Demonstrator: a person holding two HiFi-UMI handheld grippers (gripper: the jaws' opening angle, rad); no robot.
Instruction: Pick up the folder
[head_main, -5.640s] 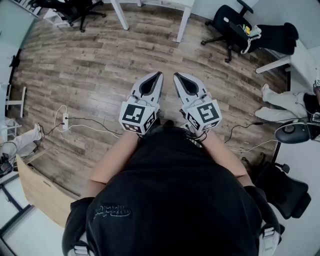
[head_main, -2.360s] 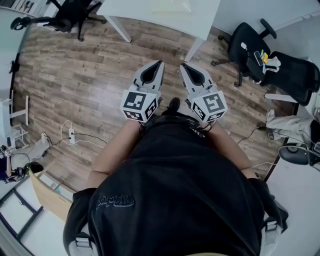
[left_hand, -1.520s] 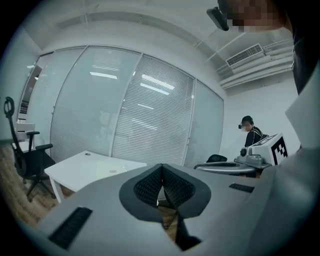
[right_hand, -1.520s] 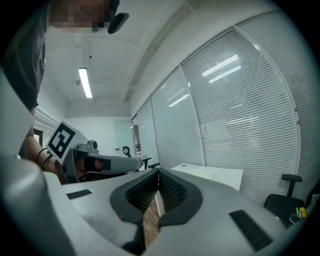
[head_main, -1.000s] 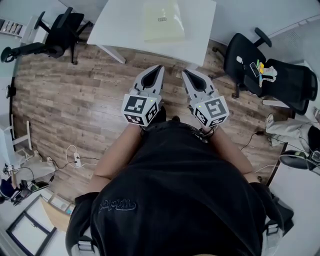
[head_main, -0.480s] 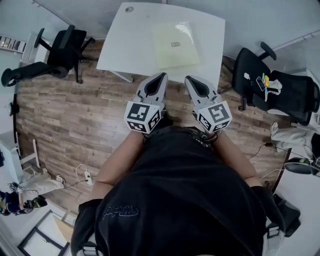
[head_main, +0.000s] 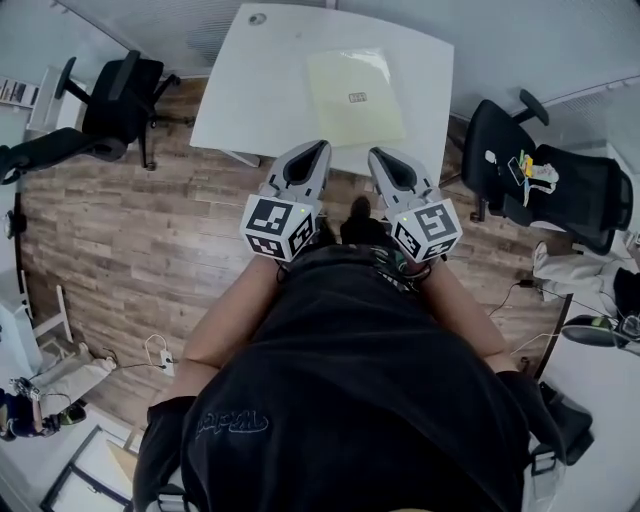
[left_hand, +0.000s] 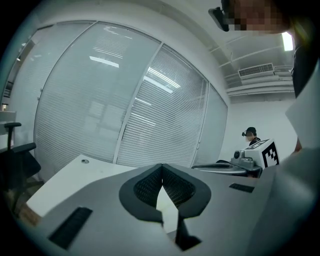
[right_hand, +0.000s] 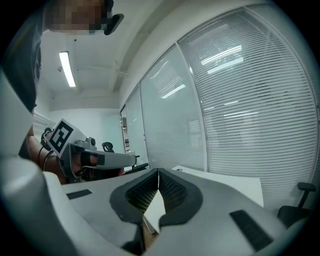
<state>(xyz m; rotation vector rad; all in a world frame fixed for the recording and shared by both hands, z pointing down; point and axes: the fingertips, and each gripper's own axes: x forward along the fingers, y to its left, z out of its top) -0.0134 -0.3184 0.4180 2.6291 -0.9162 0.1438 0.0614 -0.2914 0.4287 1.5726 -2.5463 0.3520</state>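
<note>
The white bench (head_main: 262, 95) is now closer than a second ago; the pale folder (head_main: 355, 95) lies flat on it, just beyond the left gripper (head_main: 316, 148) and right gripper (head_main: 377, 155), fingers closed and empty, so reaching seems next

Floor: brown wood-plank laminate floor (head_main: 120, 230), with a white power strip (head_main: 161, 356) and its cable lying at lower left. Furniture: a white table (head_main: 255, 95) with a rounded far edge stands at top centre, a black office chair (head_main: 115, 95) is just left of it, and a second black office chair (head_main: 550, 180) to its right carries a few small colourful items. Walls and light: large glazed panels with lowered horizontal blinds (left_hand: 95, 110) stand behind the table, and the white ceiling carries a lit strip light (right_hand: 66, 68) and an air-conditioning vent (left_hand: 256, 71).
</note>
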